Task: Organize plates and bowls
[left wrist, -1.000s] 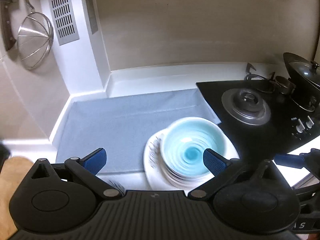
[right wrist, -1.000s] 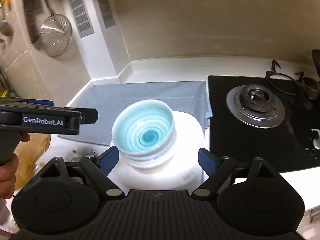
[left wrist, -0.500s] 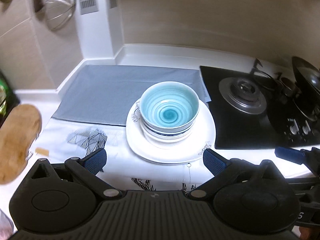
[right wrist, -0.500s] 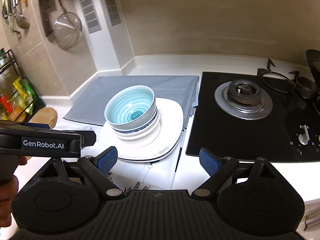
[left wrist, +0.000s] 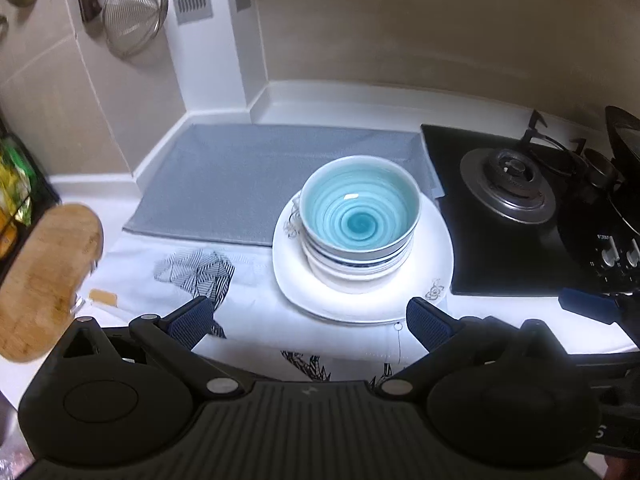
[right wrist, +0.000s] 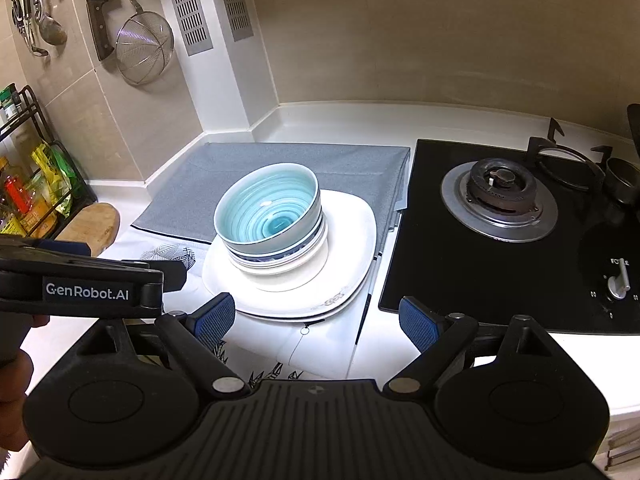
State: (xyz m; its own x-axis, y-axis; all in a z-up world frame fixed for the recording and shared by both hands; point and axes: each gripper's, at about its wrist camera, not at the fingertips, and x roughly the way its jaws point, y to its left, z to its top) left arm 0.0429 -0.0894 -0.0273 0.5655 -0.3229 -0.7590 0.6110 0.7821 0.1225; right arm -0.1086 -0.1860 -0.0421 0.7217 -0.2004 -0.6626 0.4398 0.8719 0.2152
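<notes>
A turquoise-glazed bowl (left wrist: 360,206) (right wrist: 270,210) tops a short stack of bowls on white square plates (left wrist: 434,240) (right wrist: 358,224) near the counter's front. My left gripper (left wrist: 306,322) hangs open just in front of the plates, nothing between its blue pads. My right gripper (right wrist: 316,320) is also open and empty, held before the plates' front right edge. In the right wrist view the left gripper's body (right wrist: 80,286) crosses at the left with a hand (right wrist: 16,376) under it.
A grey mat (left wrist: 248,176) lies behind the stack, a patterned white cloth (left wrist: 192,272) under and in front of it. The black gas hob (right wrist: 500,200) is on the right. A wooden board (left wrist: 44,280) and a spice rack (right wrist: 36,192) stand left; a strainer (right wrist: 144,48) hangs on the wall.
Both grippers have drawn back from the stack, so the bowls and plates look smaller and farther off. The left view has swung to show the board and cloth. Both stay open.
</notes>
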